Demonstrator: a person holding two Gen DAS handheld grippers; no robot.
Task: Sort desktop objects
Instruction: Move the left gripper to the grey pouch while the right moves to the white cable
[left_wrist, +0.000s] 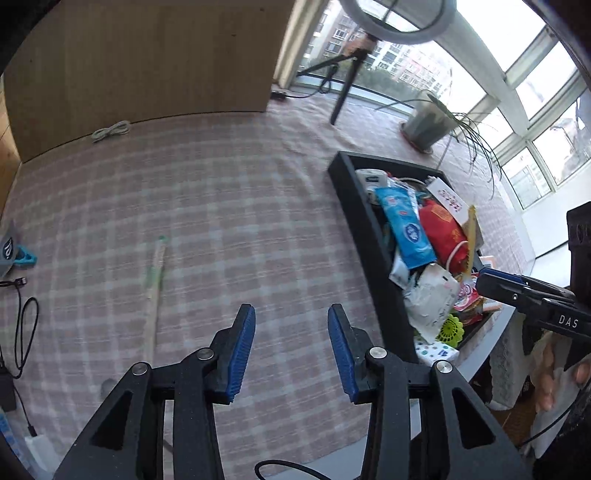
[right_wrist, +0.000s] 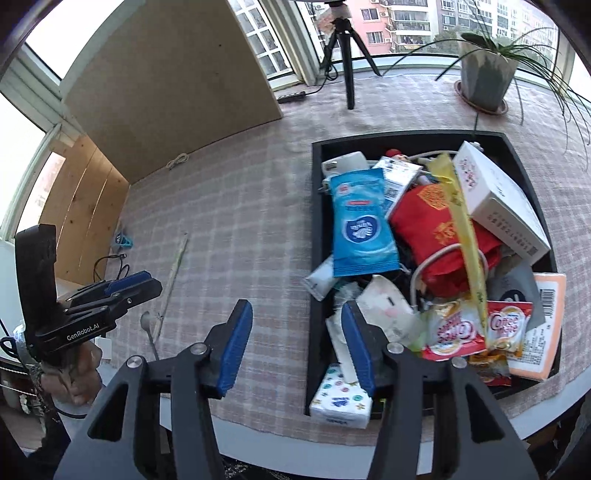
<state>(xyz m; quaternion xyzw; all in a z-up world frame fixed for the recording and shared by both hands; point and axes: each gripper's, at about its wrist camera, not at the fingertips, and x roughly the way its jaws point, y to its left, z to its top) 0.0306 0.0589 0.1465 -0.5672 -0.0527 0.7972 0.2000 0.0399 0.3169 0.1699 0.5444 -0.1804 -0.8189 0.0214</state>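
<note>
A black tray (right_wrist: 317, 236) on the checked tablecloth holds a heap of objects: a blue wipes pack (right_wrist: 360, 225), a red pouch (right_wrist: 439, 225), a white box (right_wrist: 498, 199), a yellow sachet (right_wrist: 465, 229), coffee creamer packets (right_wrist: 454, 332) and a small tissue pack (right_wrist: 340, 398). The tray also shows in the left wrist view (left_wrist: 369, 229). My right gripper (right_wrist: 295, 343) is open and empty over the tray's near left edge. My left gripper (left_wrist: 291, 347) is open and empty above the cloth, left of the tray. A wrapped chopstick pair (left_wrist: 153, 291) lies on the cloth.
A potted plant (right_wrist: 484, 77) and a black tripod (right_wrist: 347, 55) stand at the back by the window. A wooden board (left_wrist: 147, 59) stands at the back left with a coiled cable (left_wrist: 110, 131) before it. A teal clip (left_wrist: 24, 258) and black cables (left_wrist: 22, 332) lie at the left.
</note>
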